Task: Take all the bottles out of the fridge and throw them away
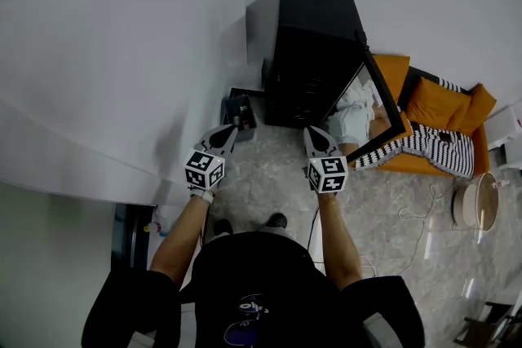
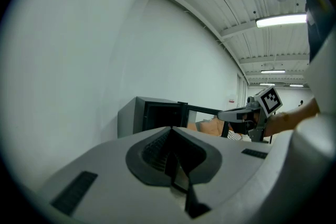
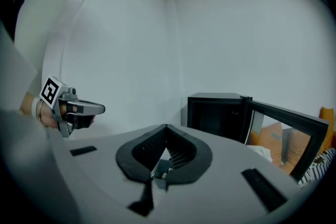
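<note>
Pointing nearly level at fridge [image 1: 314, 53]: left gripper [image 1: 231, 129], right gripper [image 1: 314, 132] abreast.

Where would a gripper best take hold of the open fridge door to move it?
Probably the free vertical edge of the fridge door, farthest from the hinge on the fridge. The door stands wide open as a thin slab, that edge nearest the right gripper, so come from the person's side, jaws opened first to straddle the frame.

Person wore a black short-sleeved top [image 1: 269, 273] and a white band [image 1: 201, 194] at the left wrist. Left tool [image 1: 231, 129] and right tool [image 1: 314, 131] had grey shells with black-lined tips. Each carried a black-and-white marker cube [image 1: 327, 174] at its 6 o'clock end.
</note>
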Demonstrator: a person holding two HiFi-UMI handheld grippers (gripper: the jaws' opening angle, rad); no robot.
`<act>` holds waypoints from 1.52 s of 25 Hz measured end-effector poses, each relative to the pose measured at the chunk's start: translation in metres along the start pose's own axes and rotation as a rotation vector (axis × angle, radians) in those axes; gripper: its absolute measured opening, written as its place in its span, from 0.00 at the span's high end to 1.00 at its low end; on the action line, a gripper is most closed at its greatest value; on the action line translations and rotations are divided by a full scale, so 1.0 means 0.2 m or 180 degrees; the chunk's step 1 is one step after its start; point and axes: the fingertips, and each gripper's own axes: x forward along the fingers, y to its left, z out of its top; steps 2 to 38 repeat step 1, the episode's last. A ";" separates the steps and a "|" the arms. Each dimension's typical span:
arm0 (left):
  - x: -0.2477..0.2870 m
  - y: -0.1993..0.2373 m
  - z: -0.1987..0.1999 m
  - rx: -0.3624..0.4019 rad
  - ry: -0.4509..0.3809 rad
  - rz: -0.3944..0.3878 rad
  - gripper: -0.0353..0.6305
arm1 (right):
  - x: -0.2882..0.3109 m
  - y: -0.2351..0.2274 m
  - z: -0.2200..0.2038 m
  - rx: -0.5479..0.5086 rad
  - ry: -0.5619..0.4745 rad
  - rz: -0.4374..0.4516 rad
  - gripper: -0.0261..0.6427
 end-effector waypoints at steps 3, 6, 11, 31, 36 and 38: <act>0.00 0.01 0.00 -0.0004 -0.0004 0.0002 0.94 | 0.01 0.00 0.00 0.0000 0.0002 0.0002 0.95; 0.00 0.01 0.00 -0.0004 -0.0004 0.0002 0.94 | 0.01 0.00 0.00 0.0000 0.0002 0.0002 0.95; 0.00 0.01 0.00 -0.0004 -0.0004 0.0002 0.94 | 0.01 0.00 0.00 0.0000 0.0002 0.0002 0.95; 0.00 0.01 0.00 -0.0004 -0.0004 0.0002 0.94 | 0.01 0.00 0.00 0.0000 0.0002 0.0002 0.95; 0.00 0.01 0.00 -0.0004 -0.0004 0.0002 0.94 | 0.01 0.00 0.00 0.0000 0.0002 0.0002 0.95; 0.00 0.01 0.00 -0.0004 -0.0004 0.0002 0.94 | 0.01 0.00 0.00 0.0000 0.0002 0.0002 0.95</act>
